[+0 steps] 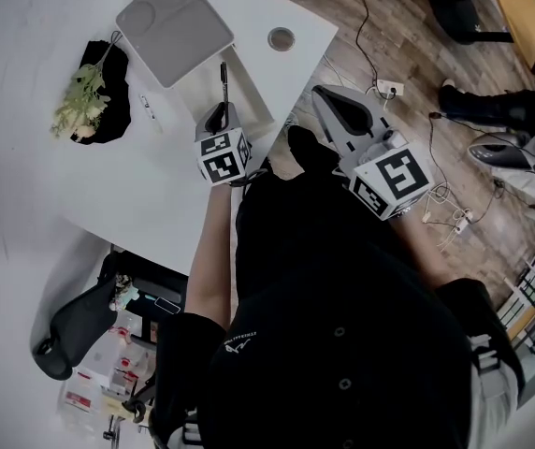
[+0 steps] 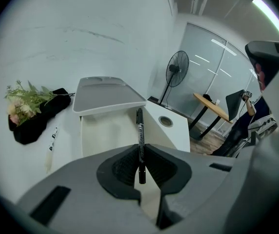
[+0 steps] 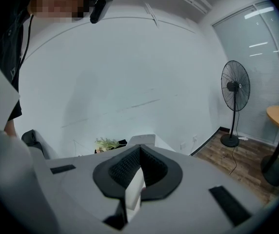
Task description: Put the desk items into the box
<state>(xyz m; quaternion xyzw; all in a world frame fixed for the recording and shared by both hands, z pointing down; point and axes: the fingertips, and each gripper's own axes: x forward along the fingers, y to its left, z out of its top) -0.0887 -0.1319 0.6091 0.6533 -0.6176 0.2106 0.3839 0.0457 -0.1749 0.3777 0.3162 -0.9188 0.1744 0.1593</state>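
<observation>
My left gripper [image 1: 219, 112] is shut on a black pen [image 1: 223, 80], which points forward over the open white box [image 1: 253, 110]. The left gripper view shows the pen [image 2: 140, 140] pinched between the pads of my left gripper [image 2: 140, 149], above the box's inside [image 2: 105, 130]. The grey lid [image 1: 174, 24] stands open at the far side of the box. A white marker [image 1: 148, 108] lies on the table left of the box. My right gripper [image 1: 324, 94] hangs off the table's edge to the right, shut with nothing in it [image 3: 139, 151].
A bunch of flowers [image 1: 80, 101] lies on a black cloth [image 1: 108, 124] at the table's left. A small round grey cap [image 1: 281, 37] sits near the table's far right corner. Cables and a power strip [image 1: 387, 88] lie on the wooden floor. A fan [image 2: 177, 73] stands beyond.
</observation>
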